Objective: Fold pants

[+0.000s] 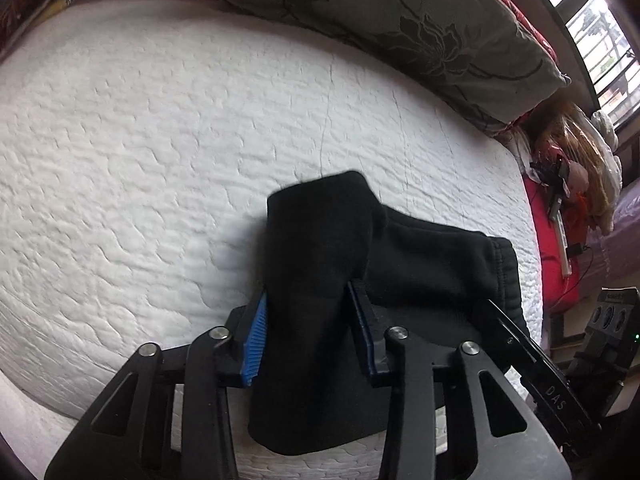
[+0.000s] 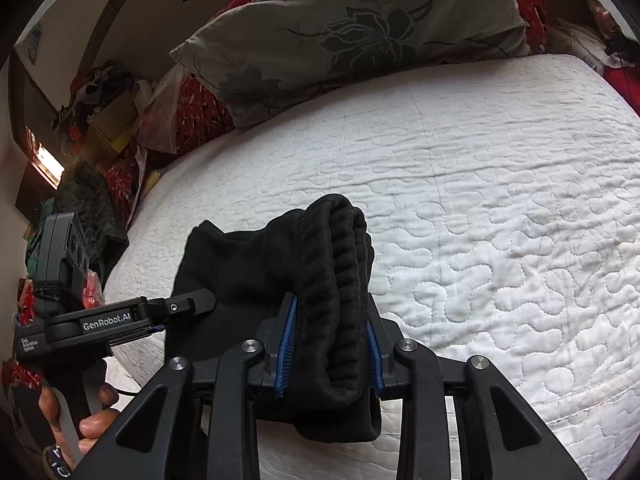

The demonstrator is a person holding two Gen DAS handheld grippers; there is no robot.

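Note:
Black pants (image 1: 424, 264) lie bunched near the front edge of a white quilted mattress (image 1: 160, 140). My left gripper (image 1: 308, 300) is shut on a fold of the pants' fabric, which sticks up between its blue pads (image 1: 256, 332). My right gripper (image 2: 330, 316) is shut on the ribbed elastic waistband (image 2: 340, 264) of the pants (image 2: 240, 272), bunched thick between its pads. The left gripper also shows in the right wrist view (image 2: 192, 302) at the left, held by a hand, its fingers over the pants.
A grey flowered pillow (image 1: 420, 28) lies along the far side of the mattress (image 2: 500, 168). Red bedding and cluttered bags (image 2: 120, 120) sit beyond the mattress's left side. A window (image 1: 600, 40) and loose items (image 1: 568, 184) are at the right.

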